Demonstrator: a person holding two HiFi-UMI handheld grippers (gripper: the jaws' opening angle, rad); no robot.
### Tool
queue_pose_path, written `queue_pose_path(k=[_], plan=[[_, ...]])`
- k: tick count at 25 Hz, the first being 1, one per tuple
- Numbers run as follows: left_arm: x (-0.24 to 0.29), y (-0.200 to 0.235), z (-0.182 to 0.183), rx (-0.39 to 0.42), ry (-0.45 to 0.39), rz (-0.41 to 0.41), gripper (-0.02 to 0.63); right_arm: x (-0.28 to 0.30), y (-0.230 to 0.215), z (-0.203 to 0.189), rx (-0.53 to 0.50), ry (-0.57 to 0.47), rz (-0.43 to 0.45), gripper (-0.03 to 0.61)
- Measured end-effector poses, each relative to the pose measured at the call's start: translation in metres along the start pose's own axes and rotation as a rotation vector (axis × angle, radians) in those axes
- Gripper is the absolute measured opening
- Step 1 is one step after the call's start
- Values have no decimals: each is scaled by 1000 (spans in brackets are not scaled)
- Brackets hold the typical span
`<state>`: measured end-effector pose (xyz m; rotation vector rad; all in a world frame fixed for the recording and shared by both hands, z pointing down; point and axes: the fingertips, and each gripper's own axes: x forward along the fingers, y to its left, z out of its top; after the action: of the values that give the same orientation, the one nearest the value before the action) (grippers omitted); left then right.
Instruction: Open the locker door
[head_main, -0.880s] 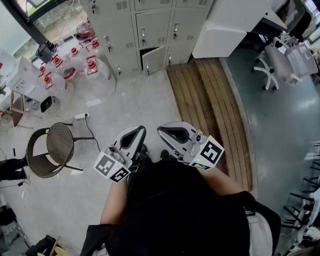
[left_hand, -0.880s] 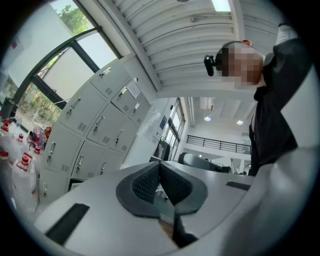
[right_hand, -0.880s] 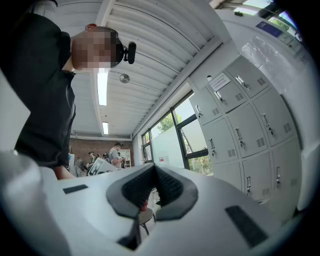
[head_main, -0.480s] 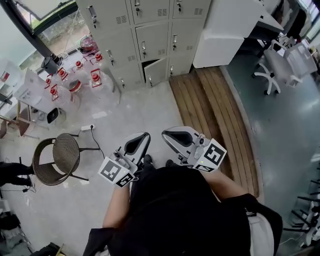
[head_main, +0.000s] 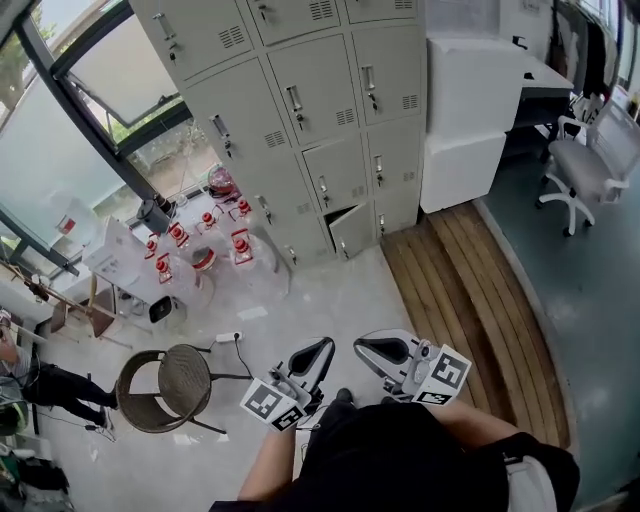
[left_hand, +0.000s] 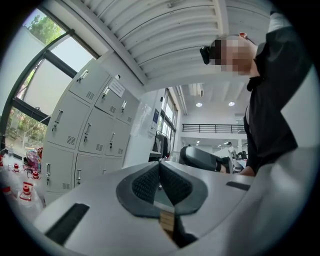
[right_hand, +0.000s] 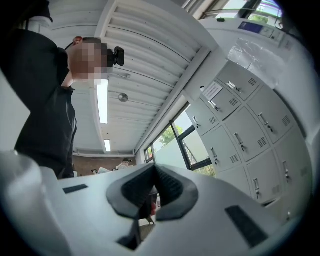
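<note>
Since the earlier frames the head view has tipped upward: the locker door (head_main: 352, 230) sits lower and nearer the centre of the picture, more tiers of lockers show above it, and both claws lie closer to the bottom edge. This door, in the lowest row of the grey locker bank (head_main: 300, 100), stands slightly ajar, its upper edge leaning out, while the neighbouring doors are flush and shut. At the foot of the bank on the left stand clear water jugs with red caps (head_main: 240, 245); on the right a wooden platform (head_main: 480, 290) runs along the floor beside a white cabinet (head_main: 470, 100). An office chair (head_main: 590, 165) stands at the far right. Nearer the person, a wicker chair (head_main: 165, 388) and a power strip (head_main: 226, 338) rest on the pale floor (head_main: 330, 300).

The left claw (head_main: 318, 350) and the right claw (head_main: 368, 345) are held side by side before the person's black-clad body (head_main: 400, 460), well apart from the door. In each gripper view the ribbed pads meet with nothing between them: both claws are closed and empty.
</note>
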<state>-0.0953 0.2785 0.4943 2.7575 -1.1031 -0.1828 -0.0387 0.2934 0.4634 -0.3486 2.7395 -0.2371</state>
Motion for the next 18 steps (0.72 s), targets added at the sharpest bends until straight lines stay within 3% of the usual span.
queue_pose_path(k=[12, 18], plan=[[30, 28, -2, -36, 24, 22, 15, 0, -46, -9, 88, 16, -1, 9], [53, 72, 15, -24, -32, 9, 15, 25, -92, 3, 52, -9, -20, 9]])
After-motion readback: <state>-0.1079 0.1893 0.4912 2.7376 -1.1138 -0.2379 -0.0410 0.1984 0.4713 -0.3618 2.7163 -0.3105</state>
